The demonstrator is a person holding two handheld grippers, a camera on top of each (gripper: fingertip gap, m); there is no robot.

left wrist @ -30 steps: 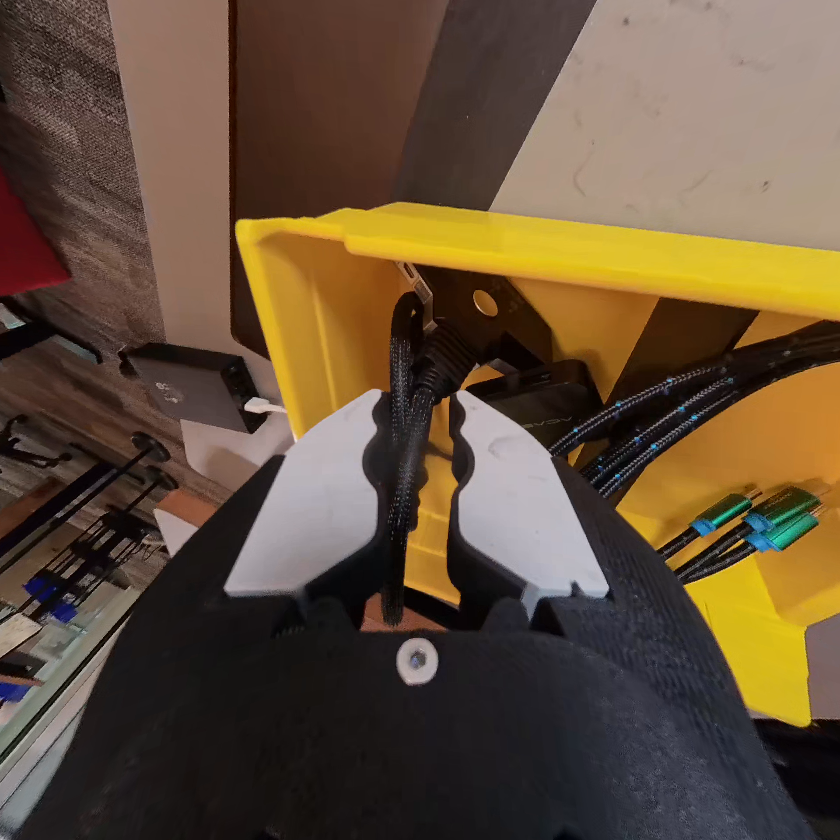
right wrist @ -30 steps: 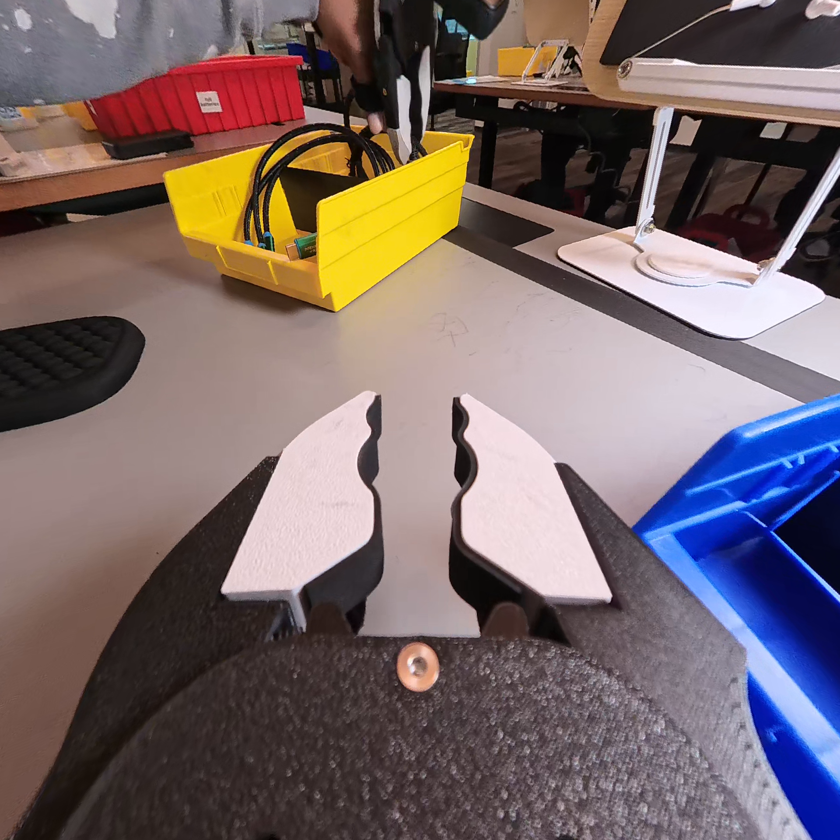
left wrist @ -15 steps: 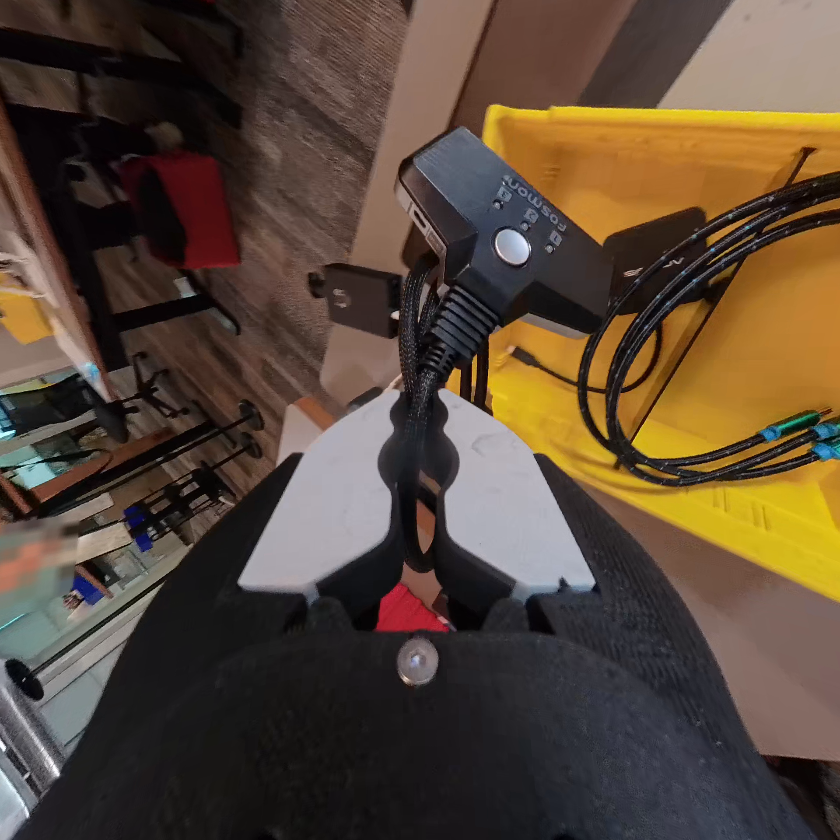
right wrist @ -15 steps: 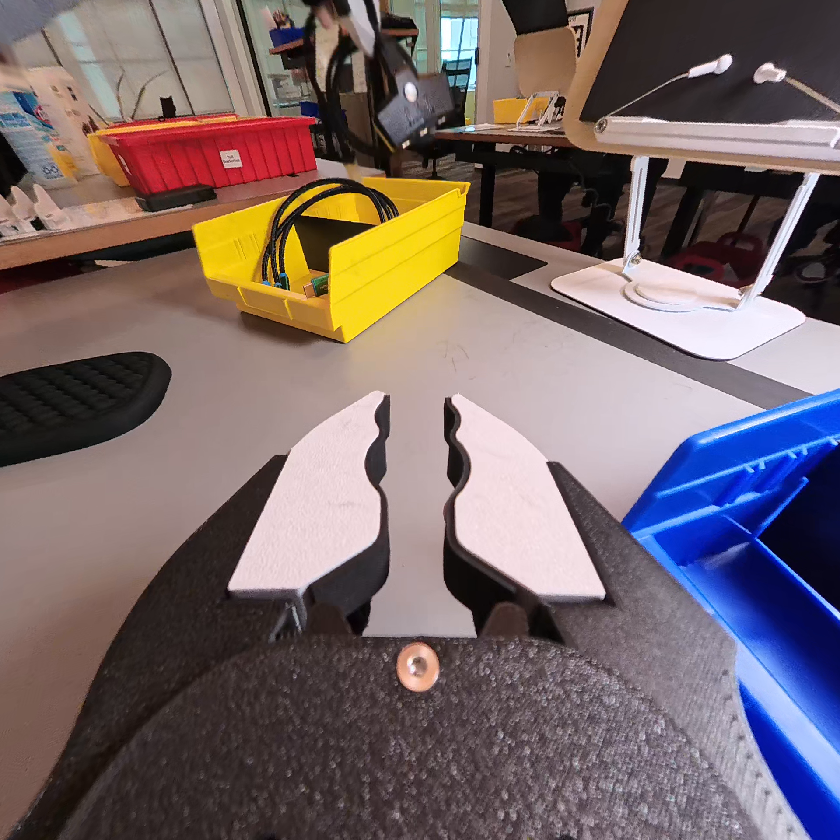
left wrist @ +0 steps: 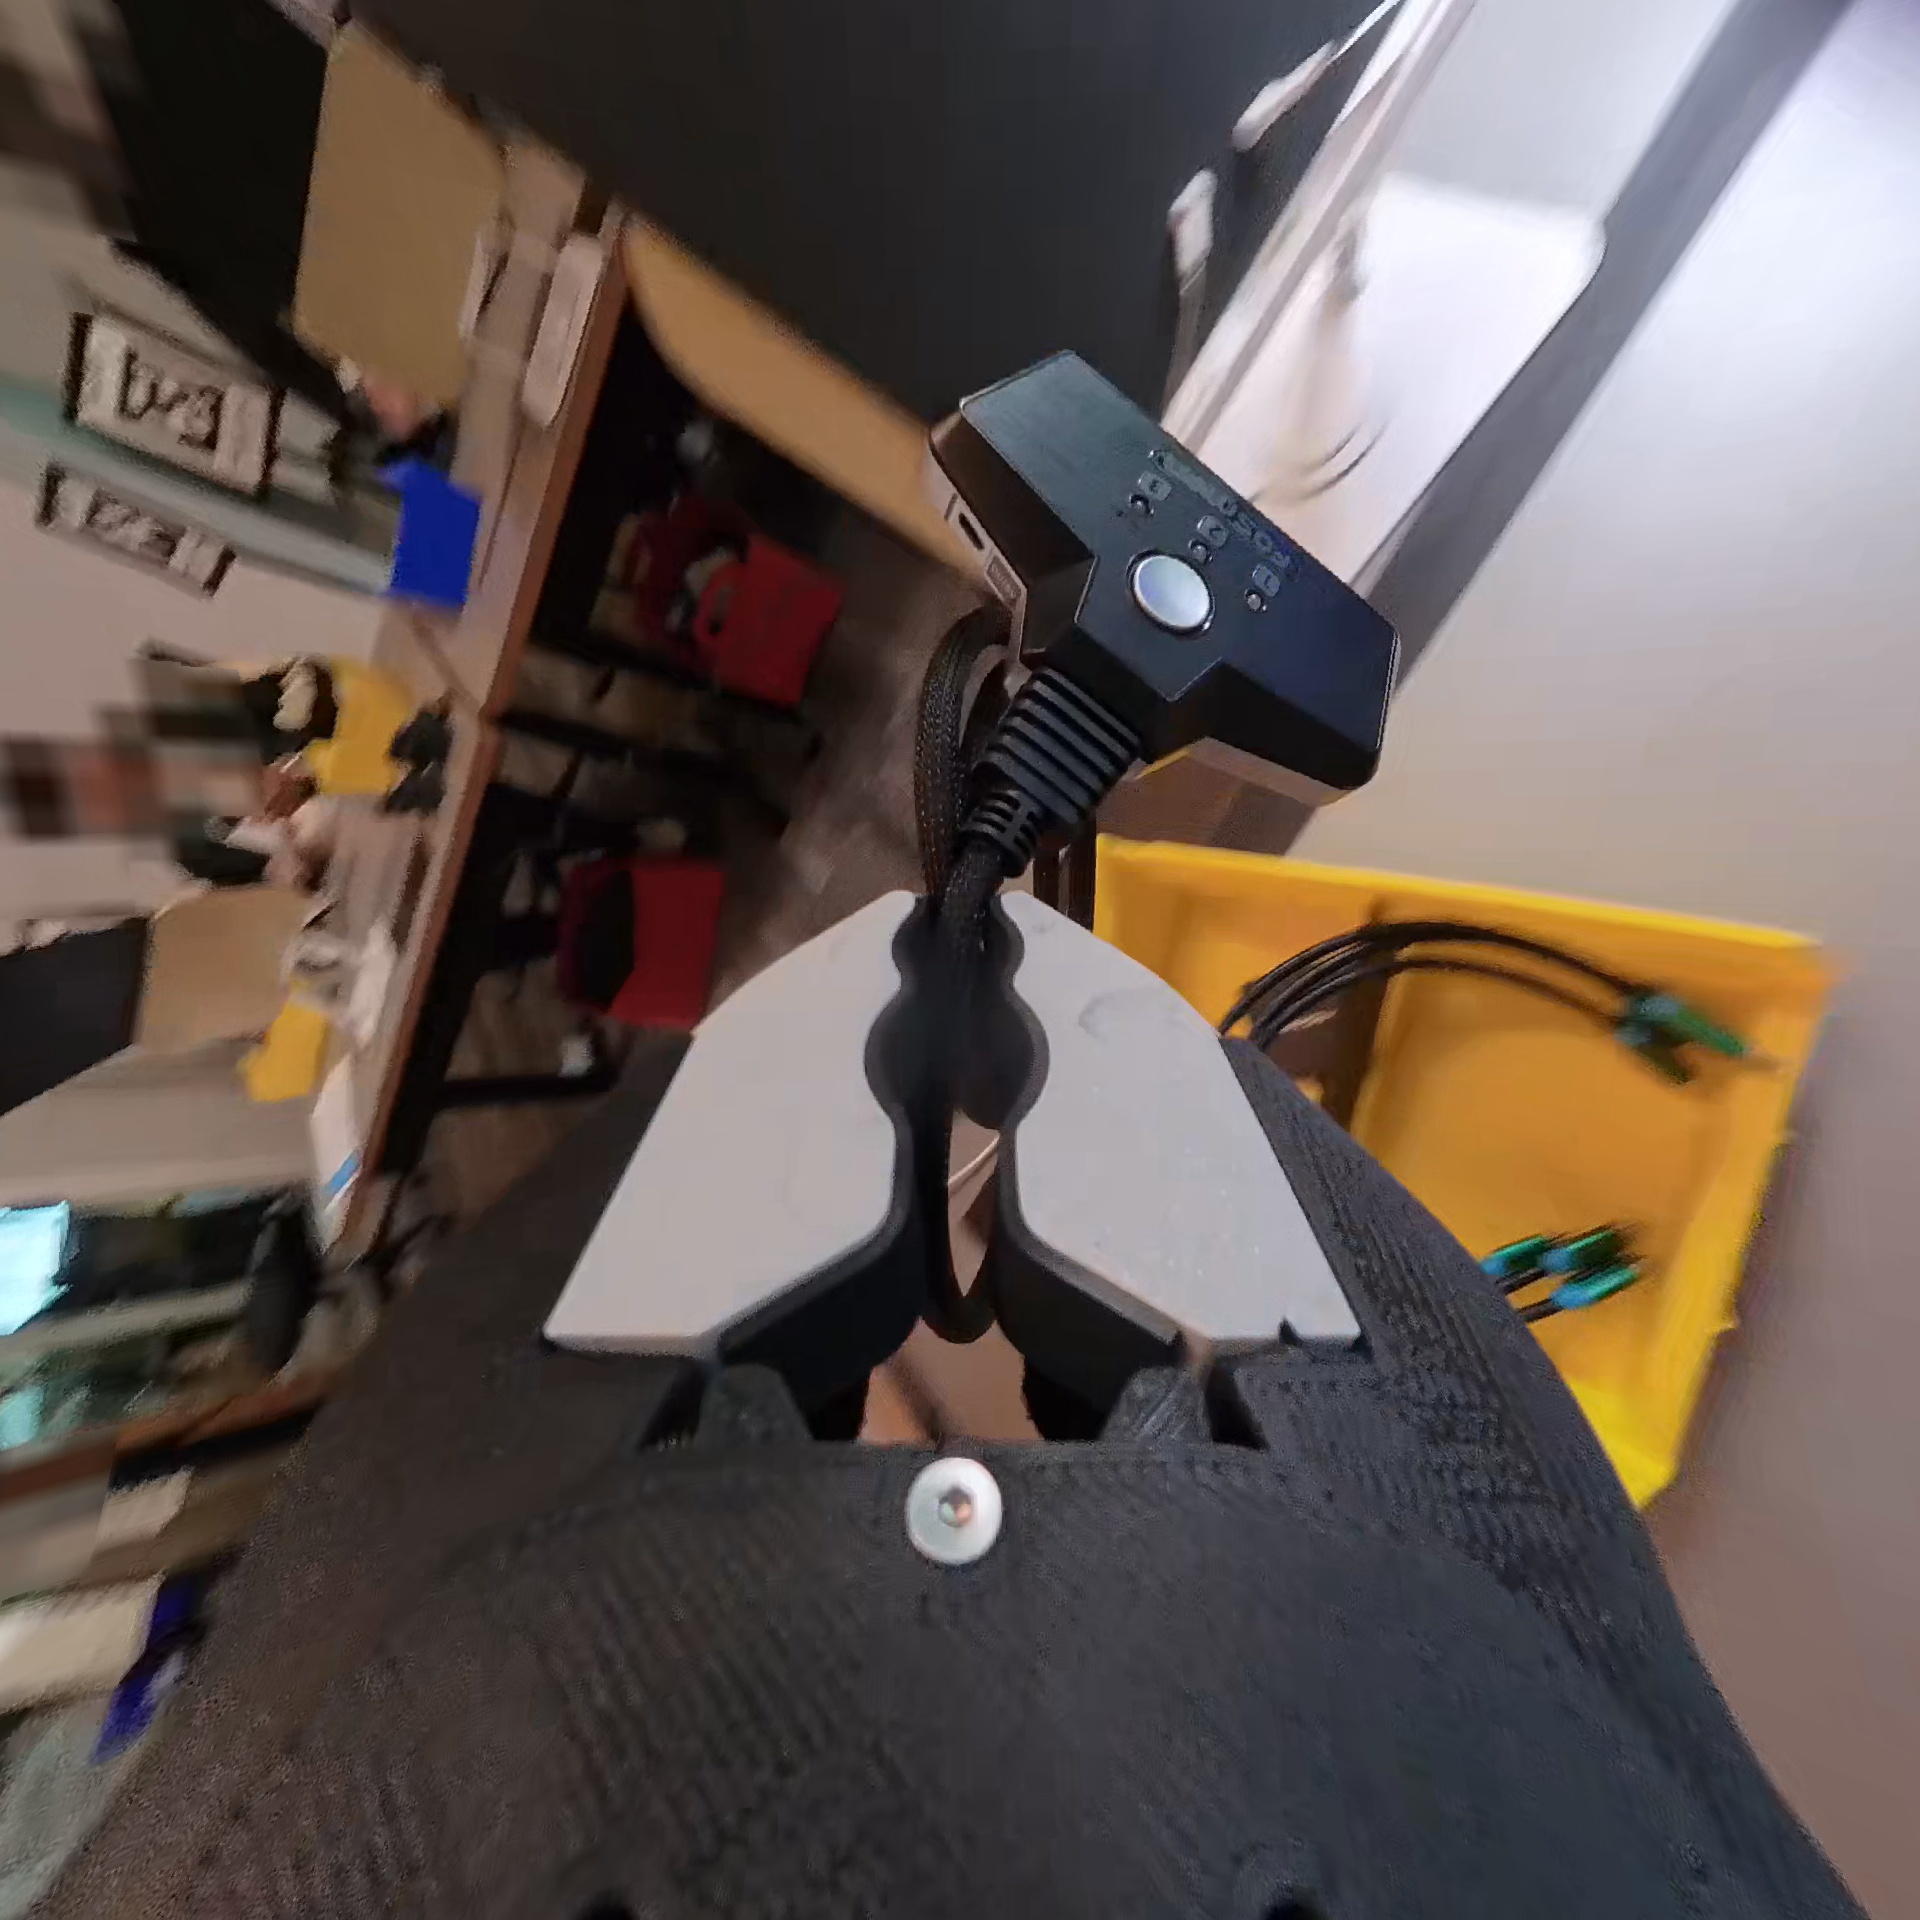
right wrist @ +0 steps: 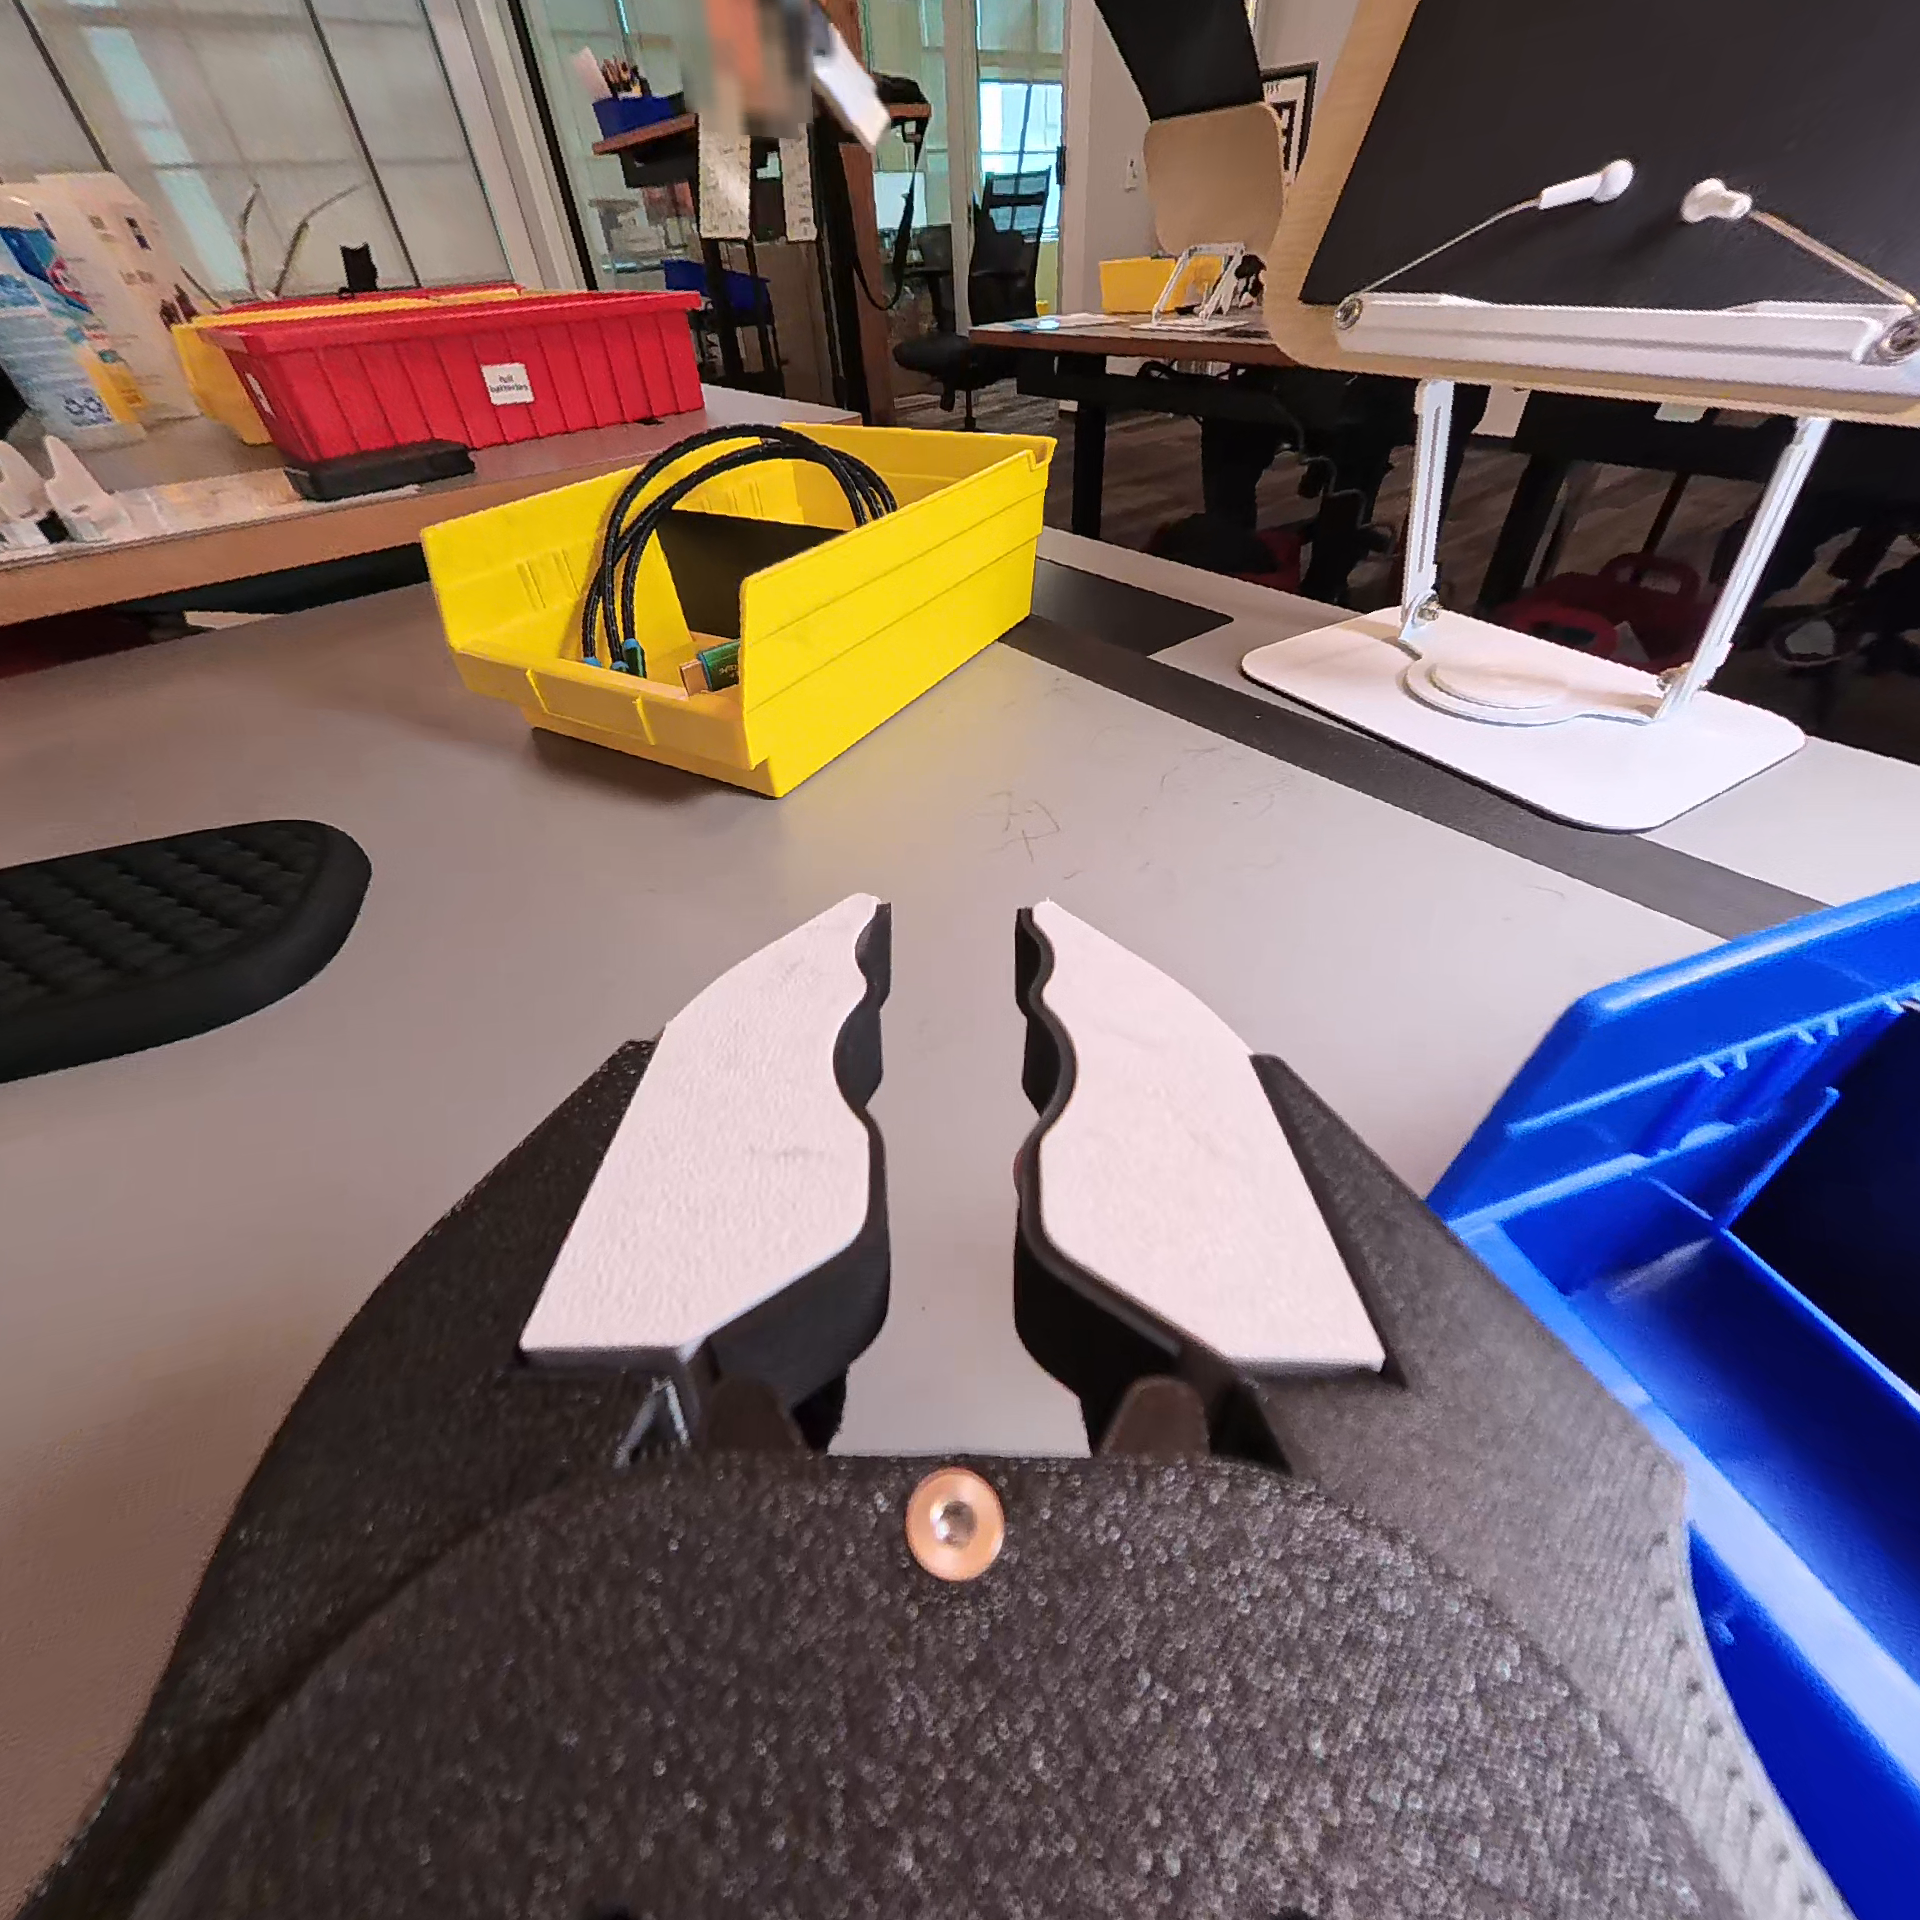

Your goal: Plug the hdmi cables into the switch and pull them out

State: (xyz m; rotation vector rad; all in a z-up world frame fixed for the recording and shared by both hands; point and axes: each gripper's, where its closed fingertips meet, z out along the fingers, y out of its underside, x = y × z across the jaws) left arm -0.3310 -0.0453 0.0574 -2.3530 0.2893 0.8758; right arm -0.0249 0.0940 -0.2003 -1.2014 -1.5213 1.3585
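Note:
My left gripper (left wrist: 961,914) is shut on the braided black cable (left wrist: 951,935) of the black HDMI switch (left wrist: 1164,571). The switch hangs in the air above and left of the yellow bin (left wrist: 1507,1143). The switch has a round silver button on top. Black braided HDMI cables (left wrist: 1403,956) with green and blue plugs (left wrist: 1558,1268) lie in the bin. In the right wrist view the yellow bin (right wrist: 883,623) stands on the grey table with the looped cables (right wrist: 665,540) in it. My right gripper (right wrist: 953,925) is open and empty, low over the table, well short of the bin.
A blue bin (right wrist: 1714,1195) is close on the right of my right gripper. A black textured pad (right wrist: 156,935) lies on the left. A white stand (right wrist: 1538,717) holding a board is at the back right. A red bin (right wrist: 468,374) sits on another table behind.
My left gripper has lifted the switch by its cable out of the yellow bin and carried it up and away from it. The right gripper has hardly moved.

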